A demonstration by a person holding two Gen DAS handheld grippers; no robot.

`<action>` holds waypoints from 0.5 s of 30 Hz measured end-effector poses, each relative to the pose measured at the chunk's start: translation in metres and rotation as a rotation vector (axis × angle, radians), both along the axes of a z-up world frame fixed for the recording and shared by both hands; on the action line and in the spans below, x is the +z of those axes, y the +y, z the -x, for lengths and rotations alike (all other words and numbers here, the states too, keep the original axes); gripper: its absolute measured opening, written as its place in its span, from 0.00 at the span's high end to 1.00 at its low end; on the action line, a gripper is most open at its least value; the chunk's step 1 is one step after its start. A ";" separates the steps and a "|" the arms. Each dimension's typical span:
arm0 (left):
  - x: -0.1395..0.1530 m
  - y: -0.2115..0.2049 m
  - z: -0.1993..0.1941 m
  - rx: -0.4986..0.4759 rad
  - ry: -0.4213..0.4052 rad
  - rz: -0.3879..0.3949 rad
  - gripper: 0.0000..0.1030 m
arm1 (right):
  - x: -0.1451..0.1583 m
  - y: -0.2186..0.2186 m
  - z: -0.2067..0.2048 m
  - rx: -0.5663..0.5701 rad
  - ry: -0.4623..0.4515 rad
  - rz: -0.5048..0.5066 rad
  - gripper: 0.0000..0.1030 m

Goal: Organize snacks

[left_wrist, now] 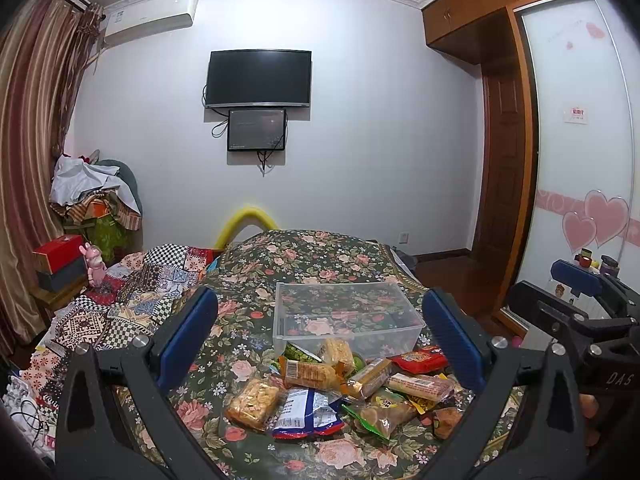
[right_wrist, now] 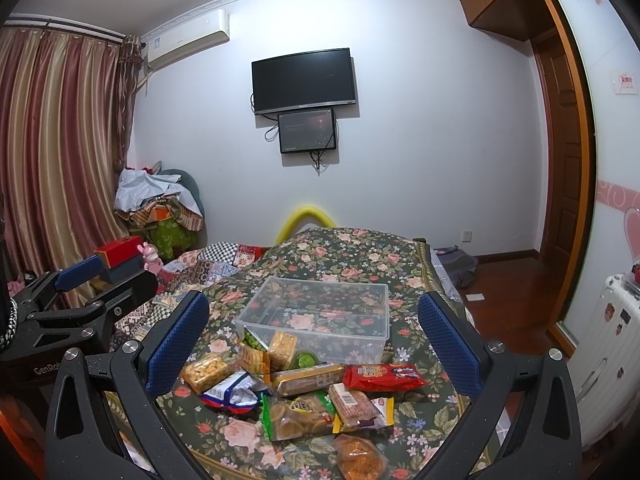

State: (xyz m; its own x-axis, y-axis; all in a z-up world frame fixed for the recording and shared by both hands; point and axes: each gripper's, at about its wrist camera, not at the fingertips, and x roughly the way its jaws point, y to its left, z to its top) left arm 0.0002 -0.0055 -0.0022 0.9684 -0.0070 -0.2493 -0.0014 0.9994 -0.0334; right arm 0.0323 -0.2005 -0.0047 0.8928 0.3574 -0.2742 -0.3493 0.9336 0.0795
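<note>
A pile of snack packets (left_wrist: pixel 340 392) lies on the floral bed cover (left_wrist: pixel 304 264), just in front of a clear plastic box (left_wrist: pixel 348 316) that holds nothing. The pile (right_wrist: pixel 304 384) and the box (right_wrist: pixel 320 320) also show in the right wrist view. It includes a red packet (right_wrist: pixel 382 376), a blue-white packet (left_wrist: pixel 306 410) and a cracker pack (left_wrist: pixel 254 402). My left gripper (left_wrist: pixel 320 340) is open and empty, held above the pile. My right gripper (right_wrist: pixel 314 340) is open and empty, also above the pile. Each gripper shows at the edge of the other's view.
The bed ends at right, with wooden floor (right_wrist: pixel 504 280) beyond and a white suitcase (right_wrist: pixel 608 356) by the wardrobe. A patchwork quilt (left_wrist: pixel 132 304) lies left of the cover. A nightstand with red and grey boxes (left_wrist: pixel 60 264) stands at the far left.
</note>
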 end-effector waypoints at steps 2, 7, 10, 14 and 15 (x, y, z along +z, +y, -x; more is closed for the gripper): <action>0.000 0.000 0.000 -0.002 0.000 0.000 0.00 | 0.000 0.000 0.000 -0.002 -0.002 0.001 0.00; -0.001 -0.001 -0.001 -0.016 0.005 -0.010 0.00 | 0.001 0.000 -0.001 -0.004 0.004 -0.005 0.00; -0.003 -0.002 -0.003 -0.024 0.012 -0.015 0.00 | 0.000 -0.002 -0.005 -0.018 0.018 -0.006 0.00; -0.007 0.000 -0.007 -0.032 0.027 -0.022 0.00 | -0.004 -0.005 -0.012 -0.025 0.045 -0.004 0.00; -0.008 0.000 -0.008 -0.029 0.032 -0.021 0.00 | -0.005 -0.006 -0.014 -0.028 0.053 -0.002 0.00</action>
State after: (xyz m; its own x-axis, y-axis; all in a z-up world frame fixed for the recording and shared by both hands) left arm 0.0083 -0.0050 -0.0102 0.9595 -0.0293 -0.2803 0.0266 0.9996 -0.0132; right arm 0.0465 -0.2065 -0.0099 0.8867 0.3330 -0.3208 -0.3182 0.9428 0.0991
